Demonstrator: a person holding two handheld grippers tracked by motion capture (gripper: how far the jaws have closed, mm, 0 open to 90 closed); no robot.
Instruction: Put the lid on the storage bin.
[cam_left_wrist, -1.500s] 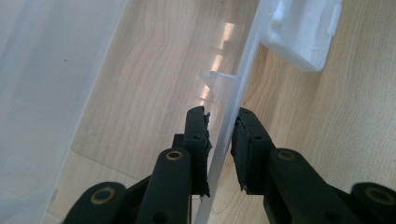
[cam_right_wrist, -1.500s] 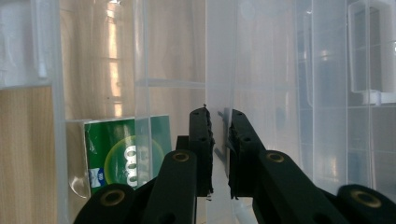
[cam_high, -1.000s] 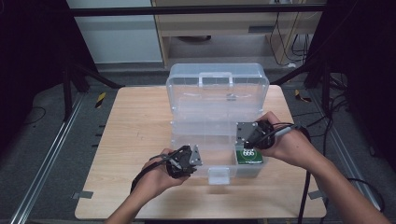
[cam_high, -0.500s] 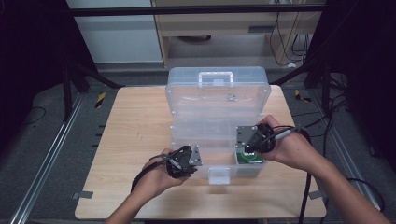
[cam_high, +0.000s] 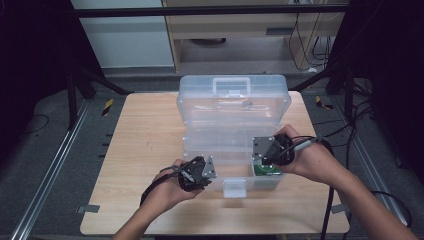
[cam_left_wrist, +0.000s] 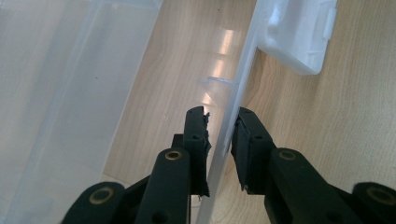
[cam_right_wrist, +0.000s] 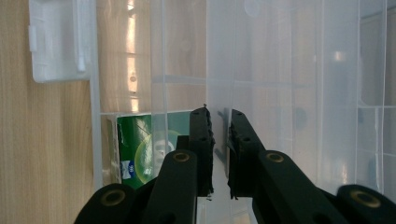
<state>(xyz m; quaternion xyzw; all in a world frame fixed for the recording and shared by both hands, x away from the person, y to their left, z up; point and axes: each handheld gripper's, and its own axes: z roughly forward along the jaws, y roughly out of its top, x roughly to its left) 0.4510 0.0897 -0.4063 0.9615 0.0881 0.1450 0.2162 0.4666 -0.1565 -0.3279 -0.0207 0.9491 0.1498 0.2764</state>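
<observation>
A clear plastic box (cam_high: 232, 107) stands on the wooden table (cam_high: 145, 145) with its lid swung back. My left gripper (cam_high: 212, 171) is at the box's front left, and in the left gripper view (cam_left_wrist: 219, 126) its jaws are shut on the thin front wall (cam_left_wrist: 240, 79). My right gripper (cam_high: 261, 159) is over the box's right front part. In the right gripper view (cam_right_wrist: 219, 123) its jaws are nearly together on a thin clear wall inside the box. A green and white item (cam_right_wrist: 137, 149) lies in the front right compartment (cam_high: 267, 171).
A white latch (cam_high: 234, 187) hangs off the middle of the box's front edge (cam_left_wrist: 299, 32) (cam_right_wrist: 58, 42). The lid carries a handle (cam_high: 231, 82) at its far edge. Bare wood lies to the left of the box. Dark frame posts and cables stand around the table.
Both hands kept their places. The lid's far edge sits a little lower in the picture, and its handle shows more plainly.
</observation>
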